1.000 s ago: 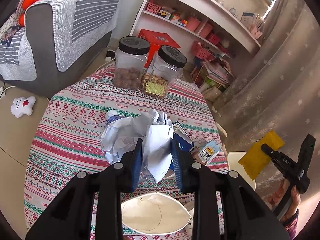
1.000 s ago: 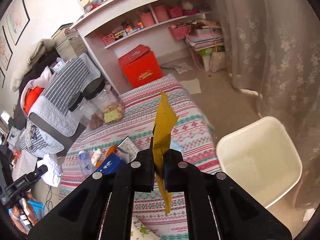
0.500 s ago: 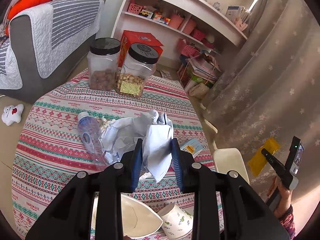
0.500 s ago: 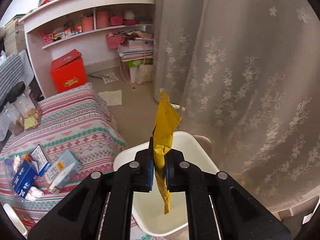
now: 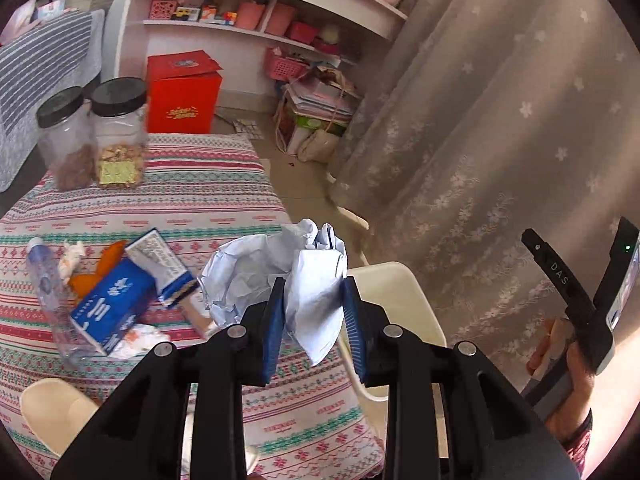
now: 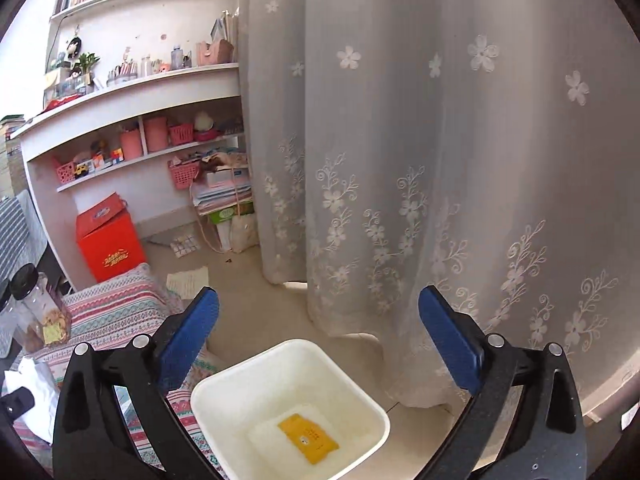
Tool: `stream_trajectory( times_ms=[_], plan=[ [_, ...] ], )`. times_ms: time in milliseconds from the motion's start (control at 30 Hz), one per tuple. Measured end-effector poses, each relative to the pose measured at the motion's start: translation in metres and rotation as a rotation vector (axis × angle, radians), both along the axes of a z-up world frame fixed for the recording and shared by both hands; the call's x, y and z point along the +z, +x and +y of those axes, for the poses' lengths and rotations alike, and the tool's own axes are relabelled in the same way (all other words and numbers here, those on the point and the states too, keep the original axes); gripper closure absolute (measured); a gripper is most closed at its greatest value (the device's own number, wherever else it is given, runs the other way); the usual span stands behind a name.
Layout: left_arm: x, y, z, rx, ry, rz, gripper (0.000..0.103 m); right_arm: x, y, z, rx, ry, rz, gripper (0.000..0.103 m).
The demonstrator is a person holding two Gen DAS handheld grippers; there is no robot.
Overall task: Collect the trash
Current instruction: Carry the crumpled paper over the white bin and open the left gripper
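Observation:
My left gripper (image 5: 314, 320) is shut on a crumpled white paper wad (image 5: 280, 276), held above the table's right edge, next to the white bin (image 5: 404, 300). My right gripper (image 6: 318, 344) hangs over the white bin (image 6: 224, 384) with its jaws opening wide and nothing between them. A yellow wrapper (image 6: 308, 436) lies flat on the bin's floor. In the left wrist view the right gripper (image 5: 576, 280) shows at the right, in a person's hand. More trash lies on the table: a blue carton (image 5: 112, 308), a clear plastic bottle (image 5: 48, 284) and an orange scrap (image 5: 108, 256).
The table wears a striped patterned cloth (image 5: 192, 200). Two black-lidded jars (image 5: 116, 132) stand at its far side. A red box (image 5: 182, 92) sits on the floor before white shelves (image 5: 256, 28). A lace curtain (image 6: 440, 160) hangs right behind the bin. A paper plate (image 5: 52, 412) lies near.
My right gripper swung from over the table to above the bin, opened, and the yellow wrapper dropped in. My left gripper carried the paper wad rightward toward the bin.

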State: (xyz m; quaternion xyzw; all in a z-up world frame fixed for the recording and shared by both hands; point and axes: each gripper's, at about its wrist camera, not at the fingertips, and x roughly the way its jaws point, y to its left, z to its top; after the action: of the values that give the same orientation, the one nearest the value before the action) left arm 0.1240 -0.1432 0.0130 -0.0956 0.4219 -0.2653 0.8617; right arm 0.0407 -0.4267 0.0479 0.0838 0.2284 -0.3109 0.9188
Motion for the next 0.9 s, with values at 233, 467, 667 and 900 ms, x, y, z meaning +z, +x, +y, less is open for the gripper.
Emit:
stream_trajectory(
  times_ms=[233, 467, 667, 900],
  plan=[
    [-0.003, -0.002, -0.098, -0.115, -0.006, 0.022, 0.074, 0.003, -0.019, -0.045, -0.078, 0.122, -0.034, 0.007],
    [-0.013, 0.001, -0.162, -0.154, 0.018, 0.04, 0.074, -0.002, -0.03, -0.073, -0.13, 0.212, -0.059, 0.007],
    [-0.021, 0.009, -0.184, -0.136, -0.019, 0.092, 0.036, -0.002, -0.035, -0.084, -0.15, 0.237, -0.074, 0.007],
    [-0.023, -0.007, -0.157, -0.095, 0.06, 0.067, 0.019, -0.003, -0.031, -0.078, -0.109, 0.248, -0.056, 0.007]
  ],
)
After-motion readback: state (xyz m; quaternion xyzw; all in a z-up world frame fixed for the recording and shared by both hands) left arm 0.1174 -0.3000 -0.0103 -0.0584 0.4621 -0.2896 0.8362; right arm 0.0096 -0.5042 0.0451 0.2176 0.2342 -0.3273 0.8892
